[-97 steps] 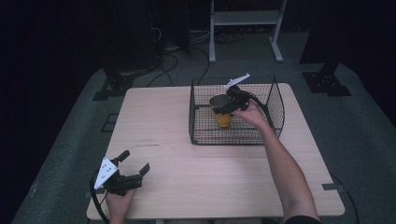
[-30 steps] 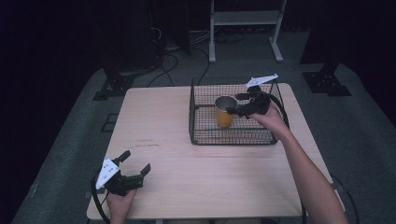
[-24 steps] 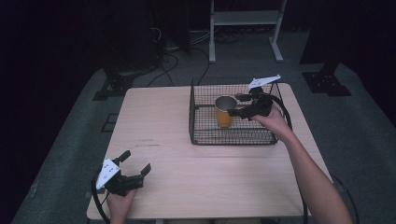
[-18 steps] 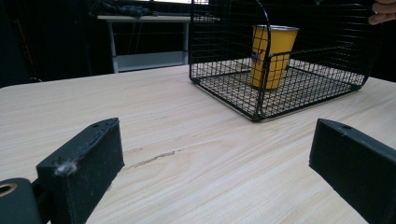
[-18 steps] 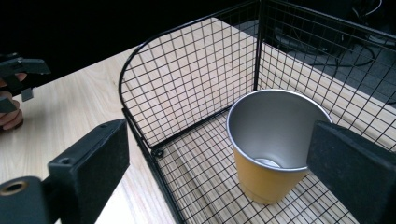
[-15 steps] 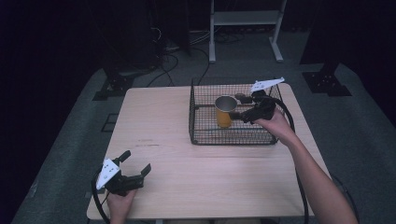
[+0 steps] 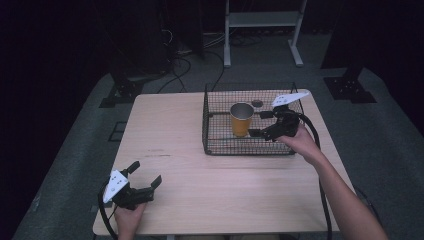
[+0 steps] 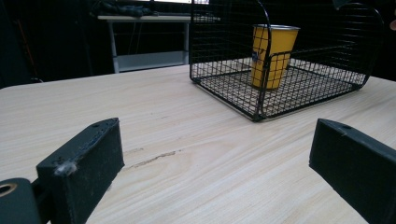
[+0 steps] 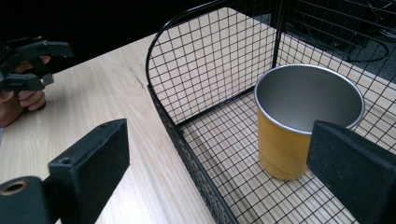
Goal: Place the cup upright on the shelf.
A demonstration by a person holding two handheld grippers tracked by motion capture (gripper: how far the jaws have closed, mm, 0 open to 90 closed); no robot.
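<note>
The cup (image 7: 241, 119) stands upright in the wire basket (image 7: 215, 145), near the back left part. It is yellow outside, shiny inside, and looks empty. The right gripper (image 7: 261, 123) is just beside the cup with its jaws spread wide, holding nothing. So the cup looks set down, and the job seems mostly done. The left gripper (image 7: 146, 174) rests far off on the table (image 7: 170, 125), jaws spread too. A small dark thing (image 7: 257, 103) behind the cup is too blurry to tell.

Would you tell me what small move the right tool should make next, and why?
Probably withdraw the right tool clear of the wire basket: its jaws are open, and the yellow cup stands upright on the basket floor, apart from them.
</note>
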